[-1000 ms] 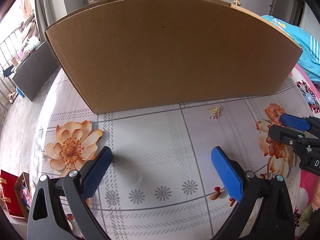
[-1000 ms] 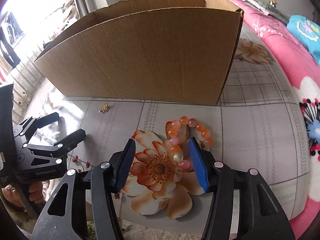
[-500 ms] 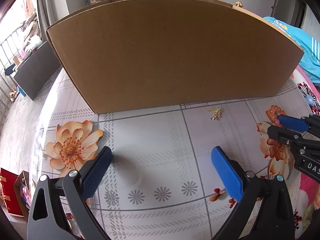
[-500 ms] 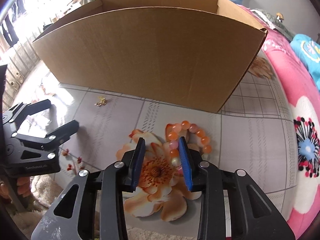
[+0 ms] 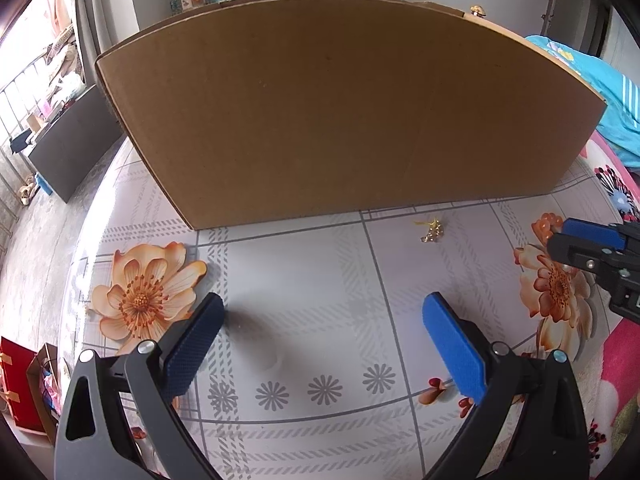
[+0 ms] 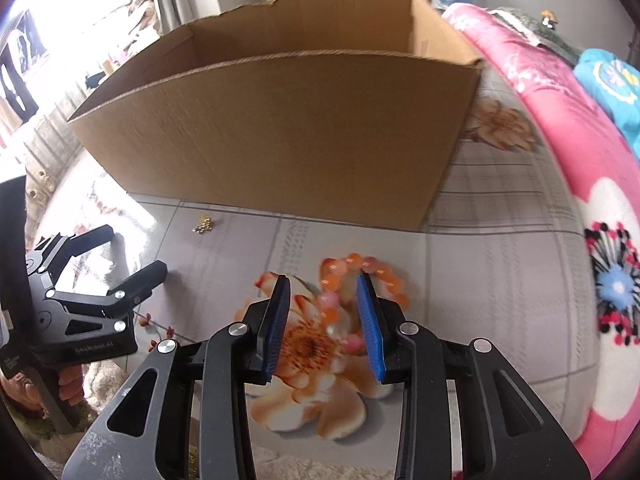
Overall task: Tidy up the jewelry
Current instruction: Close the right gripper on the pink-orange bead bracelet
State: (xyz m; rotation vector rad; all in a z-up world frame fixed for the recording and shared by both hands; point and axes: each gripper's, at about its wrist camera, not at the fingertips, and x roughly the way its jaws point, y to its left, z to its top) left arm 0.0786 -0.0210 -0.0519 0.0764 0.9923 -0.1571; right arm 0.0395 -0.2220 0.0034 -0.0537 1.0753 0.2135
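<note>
The bead bracelet (image 6: 362, 280), a loop of orange and pink beads, lies on the tabletop (image 6: 500, 280) just in front of the cardboard box (image 6: 280, 136), toward the box's right corner. The right gripper (image 6: 324, 320) hangs over it with its fingers (image 6: 276, 320) partly apart, one side of the loop between them. The frame is motion-blurred there, so whether the pads already touch the beads is hard to say; nothing looks pinched yet.

The bracelet is likely light, and floppy, since it is probably strung on cord. The round, glossy beads could roll or squirt out of a flat pinch. A fair hold would be across one strand of the loop, the pads pressing a bead or two squarely, with the rest left to dangle.

A small gold piece (image 5: 431, 232), perhaps an earring or charm, lies in front of the box's near wall, left of the bracelet. It looks tiny and thin, so it needs a low, careful pinch at the tabletop. The left gripper (image 5: 320, 332) hovers in front of the box with fingers spread wide, holding nothing.
</note>
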